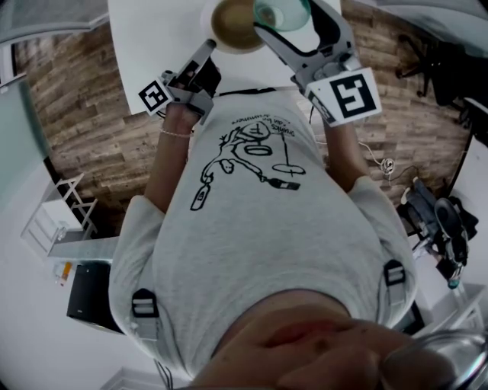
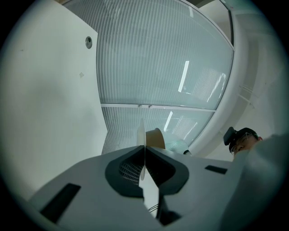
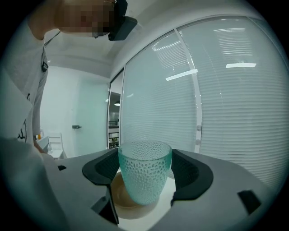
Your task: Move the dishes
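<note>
My left gripper (image 1: 211,44) is shut on the rim of a white plate (image 2: 141,131), which shows edge-on between the jaws (image 2: 143,151). On the plate sits a brown bowl (image 1: 232,23) (image 2: 156,137). My right gripper (image 1: 278,23) (image 3: 144,173) is shut on a dimpled green glass (image 3: 144,169), held upright just above the bowl (image 3: 121,196) and plate. The glass (image 1: 284,11) sits at the top edge of the head view and shows faintly behind the bowl in the left gripper view (image 2: 179,145). Both grippers are raised in front of the person's chest.
A white table (image 1: 145,46) lies ahead over a wooden floor (image 1: 84,114). A small white rack (image 1: 61,213) stands at the left. A dark office chair (image 1: 438,53) and dark equipment (image 1: 438,221) are at the right. Glass walls with blinds (image 3: 226,90) surround the room.
</note>
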`<state>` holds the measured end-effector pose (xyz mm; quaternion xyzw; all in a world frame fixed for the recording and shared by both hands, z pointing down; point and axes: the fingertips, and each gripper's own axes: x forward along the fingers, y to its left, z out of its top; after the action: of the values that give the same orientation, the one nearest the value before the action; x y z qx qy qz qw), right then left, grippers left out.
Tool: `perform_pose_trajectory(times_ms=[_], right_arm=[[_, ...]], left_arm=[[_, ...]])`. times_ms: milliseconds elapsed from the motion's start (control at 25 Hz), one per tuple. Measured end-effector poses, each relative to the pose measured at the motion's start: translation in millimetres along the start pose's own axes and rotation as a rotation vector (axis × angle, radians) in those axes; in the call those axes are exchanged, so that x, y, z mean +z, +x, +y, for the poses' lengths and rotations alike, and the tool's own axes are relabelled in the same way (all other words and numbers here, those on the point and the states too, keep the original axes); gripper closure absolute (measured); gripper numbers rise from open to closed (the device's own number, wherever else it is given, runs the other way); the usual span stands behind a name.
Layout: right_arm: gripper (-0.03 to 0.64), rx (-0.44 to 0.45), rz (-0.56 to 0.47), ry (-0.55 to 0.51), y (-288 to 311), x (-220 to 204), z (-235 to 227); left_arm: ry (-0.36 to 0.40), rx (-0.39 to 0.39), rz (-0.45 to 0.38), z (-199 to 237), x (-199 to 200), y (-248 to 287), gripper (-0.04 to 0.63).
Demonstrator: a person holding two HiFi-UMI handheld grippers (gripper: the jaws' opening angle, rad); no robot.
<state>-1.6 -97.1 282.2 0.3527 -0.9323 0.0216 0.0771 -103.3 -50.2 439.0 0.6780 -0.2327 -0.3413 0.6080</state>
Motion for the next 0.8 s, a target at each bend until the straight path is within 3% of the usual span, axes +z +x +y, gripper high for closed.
perform_pose_trajectory(times_ms=[320, 800], right_arm=[[0.247, -0.094, 0.017, 0.005, -19.9, -9.0, -39.2], [0.247, -0.220, 0.070, 0.036, -42.4, -67.9, -77.5]], left_arm=[[-0.007, 0.020, -0.015, 10.2, 7.0, 1.3, 0.586], [-0.002, 0.033, -0.006, 12.7, 9.6, -4.7, 0.586]])
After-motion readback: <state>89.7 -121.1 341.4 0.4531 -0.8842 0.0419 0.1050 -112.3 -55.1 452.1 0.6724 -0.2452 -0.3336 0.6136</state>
